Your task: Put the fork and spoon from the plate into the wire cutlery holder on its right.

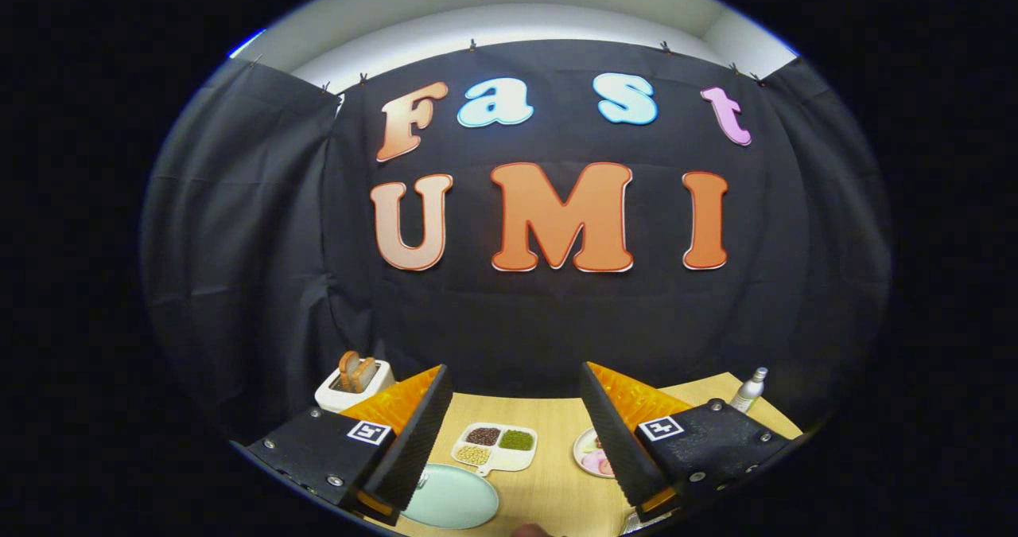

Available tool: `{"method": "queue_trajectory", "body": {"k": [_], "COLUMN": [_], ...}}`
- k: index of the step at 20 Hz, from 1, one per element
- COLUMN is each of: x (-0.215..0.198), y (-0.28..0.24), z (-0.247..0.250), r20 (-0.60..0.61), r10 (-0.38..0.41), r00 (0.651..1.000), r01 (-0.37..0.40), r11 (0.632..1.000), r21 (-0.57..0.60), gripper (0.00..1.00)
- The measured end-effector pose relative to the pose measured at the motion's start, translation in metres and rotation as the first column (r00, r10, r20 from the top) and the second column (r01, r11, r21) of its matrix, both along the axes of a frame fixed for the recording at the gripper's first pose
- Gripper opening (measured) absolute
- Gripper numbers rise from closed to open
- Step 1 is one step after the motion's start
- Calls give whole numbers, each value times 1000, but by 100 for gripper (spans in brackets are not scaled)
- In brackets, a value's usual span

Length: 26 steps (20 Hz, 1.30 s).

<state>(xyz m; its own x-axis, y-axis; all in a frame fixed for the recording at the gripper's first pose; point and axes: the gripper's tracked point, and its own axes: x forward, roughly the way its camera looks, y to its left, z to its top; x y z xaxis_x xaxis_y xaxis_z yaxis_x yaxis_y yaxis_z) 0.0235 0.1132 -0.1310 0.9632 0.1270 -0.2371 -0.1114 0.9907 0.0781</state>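
Your gripper point(513, 433) hangs above the wooden bench point(557, 473), jaws spread wide with nothing between them. Just ahead of the left finger lies the pale green plate point(453, 499), round and glossy, partly hidden behind that finger; cutlery on it cannot be made out. Between the fingers, farther on, sits a divided dish point(495, 446) of beans. A toaster point(354, 384) stands beyond the left finger.
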Motion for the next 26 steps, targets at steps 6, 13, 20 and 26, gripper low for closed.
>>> {"method": "queue_trajectory", "body": {"k": [6,13,20,26], "x": [3,-18,-50,-85], "y": [75,136,169,172], "z": [-44,-138,-206,-262], "r20": [-141,-464,-724,-881], "r10": [91,167,195,146], "r00": [986,870,662,451], "r01": [-90,-173,-195,-227], "r11": [996,985,977,973], "r21": [12,29,85,45], "gripper": [97,97,93,85]}}
